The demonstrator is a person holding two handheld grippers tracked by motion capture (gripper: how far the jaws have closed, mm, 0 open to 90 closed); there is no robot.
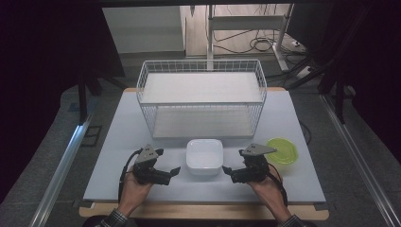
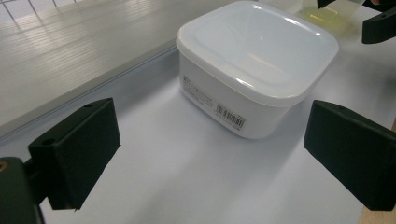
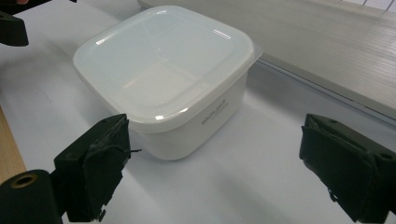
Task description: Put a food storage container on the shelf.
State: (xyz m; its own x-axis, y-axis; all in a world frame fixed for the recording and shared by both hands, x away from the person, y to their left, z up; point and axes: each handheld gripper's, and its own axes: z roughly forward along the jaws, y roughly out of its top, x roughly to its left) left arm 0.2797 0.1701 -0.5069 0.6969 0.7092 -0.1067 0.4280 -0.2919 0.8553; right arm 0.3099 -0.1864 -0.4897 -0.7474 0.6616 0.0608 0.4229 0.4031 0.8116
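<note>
High view had the white lidded container (image 1: 204, 156) sitting on the tabletop (image 1: 118, 137) near the middle of the front edge, just in front of the wire basket (image 1: 202, 97), which took up the back centre. Left gripper (image 1: 171, 171) sat to the container's left, right gripper (image 1: 228, 171) to its right, both close to it but apart, both angled inward at it. Green lid (image 1: 282, 150) lay flat toward the front right, just beyond the right gripper, nothing on it. Left gripper view: jaws spread wide, nothing between the pads, container (image 2: 256, 65) ahead and off-centre to the right, lid seated flush as far as I could tell, barcode sticker on the near wall. Right gripper view: jaws likewise released, wide apart, container (image 3: 163, 79) ahead to the left, its near corner just beyond the left pad (image 3: 100, 163) but no contact that I could see. So neither gripper was grasping anything. Basket looked empty on both its shelves. My read on progress: white lid appeared on and closed, so the capping part looked done or nearly so; the container itself was not in the basket, so if the job is to stow it, that was all left to do. Green lid untouched, with no matching tub in sight. Next step would likely need a two-sided pinch on the container walls, since it looked too wide for one gripper to span easily.
</note>
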